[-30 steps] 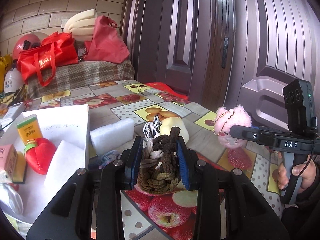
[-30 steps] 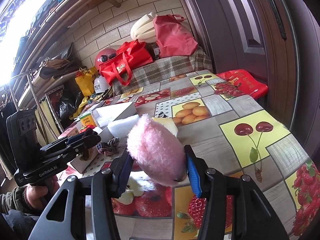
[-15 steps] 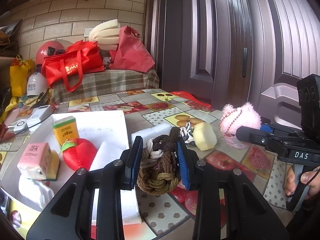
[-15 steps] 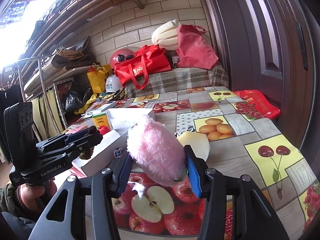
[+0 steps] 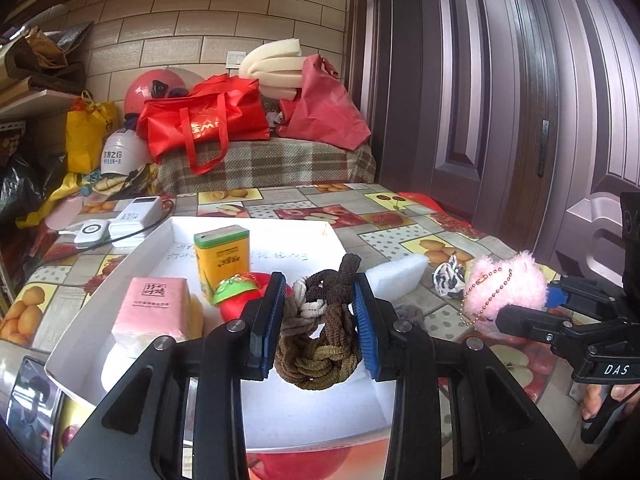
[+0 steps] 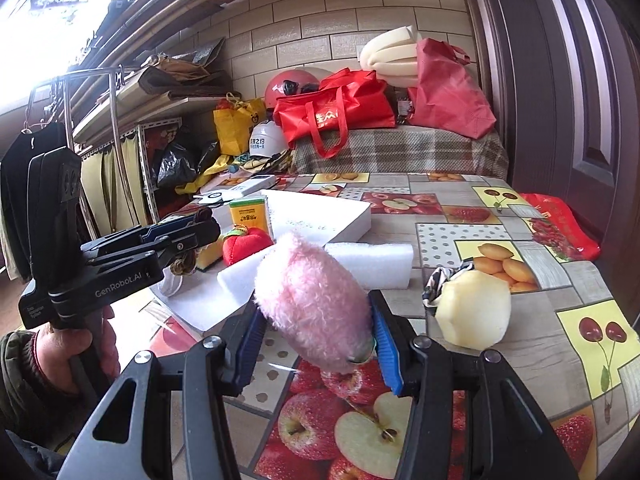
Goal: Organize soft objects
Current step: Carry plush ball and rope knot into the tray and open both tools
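Now both claws are carrying loads toward the white box (image 5: 256,224) on the counter (image 6: 520,344). The left claw (image 5: 318,320) pinches a knotted bundle of brown hair ties (image 5: 320,332), which a second ago hung over the apple-print cloth and now hangs above the box's near end, with the red plush strawberry (image 5: 240,300), the yellow carton (image 5: 222,258) and the pink packet (image 5: 154,308) ahead and to its left. The right claw (image 6: 316,336) grips the pink plush (image 6: 312,304) and has swung leftward too (the box edge now lies just ahead of it). I judge both items close to drop-off. Behind remain a white foam block (image 6: 376,262) and a pale sponge (image 6: 474,308), off to the right.
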Demonstrator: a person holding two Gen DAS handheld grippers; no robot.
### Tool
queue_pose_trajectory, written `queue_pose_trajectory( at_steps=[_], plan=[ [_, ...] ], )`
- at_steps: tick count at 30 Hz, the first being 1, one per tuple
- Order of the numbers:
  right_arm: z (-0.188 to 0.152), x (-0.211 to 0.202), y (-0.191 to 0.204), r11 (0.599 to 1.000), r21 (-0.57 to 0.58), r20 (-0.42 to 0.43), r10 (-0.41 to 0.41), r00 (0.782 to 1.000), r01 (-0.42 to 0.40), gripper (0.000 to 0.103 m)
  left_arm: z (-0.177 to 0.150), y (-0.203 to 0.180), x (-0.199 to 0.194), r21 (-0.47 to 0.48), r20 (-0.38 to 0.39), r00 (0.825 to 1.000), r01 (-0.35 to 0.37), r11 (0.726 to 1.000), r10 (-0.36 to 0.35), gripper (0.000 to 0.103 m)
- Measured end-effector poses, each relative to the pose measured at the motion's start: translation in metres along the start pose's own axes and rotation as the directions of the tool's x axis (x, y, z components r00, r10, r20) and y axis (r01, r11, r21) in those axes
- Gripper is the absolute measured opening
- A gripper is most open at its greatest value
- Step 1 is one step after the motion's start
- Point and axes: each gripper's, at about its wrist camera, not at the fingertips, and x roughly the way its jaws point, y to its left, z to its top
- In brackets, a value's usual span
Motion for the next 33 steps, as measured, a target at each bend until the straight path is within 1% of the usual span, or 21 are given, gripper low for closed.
queue_pose_trajectory(
  at_steps=[7,11,13,15,20,24,28,31,33],
  plan=[
    [0.002,0.017,0.021,0.999,-0.035,-0.027,0.041,0.999,-0.042,0.05,0.001,0.047,-0.001,-0.091,0.002,0.996,-0.087,0.992,0.087,0.033],
    [0.003,0.025,0.034,0.996,-0.062,-0.03,0.063,0.998,-0.065,0.05,0.001,0.064,0.0,-0.146,-0.008,0.995,-0.103,0.984,0.103,0.033],
    [0.004,0.028,0.043,0.993,-0.087,-0.029,0.074,0.997,-0.076,0.05,0.001,0.064,0.002,-0.146,-0.014,0.994,-0.108,0.983,0.107,0.033],
    [0.006,0.033,0.052,0.991,-0.102,-0.032,0.086,0.996,-0.089,0.05,0.001,0.061,0.003,-0.127,-0.011,0.994,-0.112,0.986,0.111,0.033],
    [0.012,0.054,0.069,0.985,-0.118,-0.068,0.119,0.991,-0.126,0.05,0.005,0.057,0.011,-0.094,-0.017,0.993,-0.121,0.988,0.12,0.033],
    [0.015,0.076,0.084,0.976,-0.136,-0.135,0.15,0.98,-0.168,0.05,0.008,0.063,0.02,-0.105,-0.03,0.993,-0.121,0.987,0.118,0.033],
    [0.018,0.096,0.092,0.972,-0.136,-0.197,0.164,0.967,-0.192,0.05,0.009,0.068,0.022,-0.125,-0.038,0.994,-0.109,0.986,0.105,0.033],
    [0.019,0.11,0.087,0.977,-0.09,-0.246,0.167,0.955,-0.194,0.05,0.008,0.068,0.021,-0.129,-0.035,0.994,-0.106,0.986,0.103,0.033],
    [0.02,0.119,0.08,0.983,-0.047,-0.269,0.158,0.95,-0.176,0.05,0.008,0.069,0.021,-0.13,-0.034,0.994,-0.106,0.986,0.103,0.033]
  ],
)
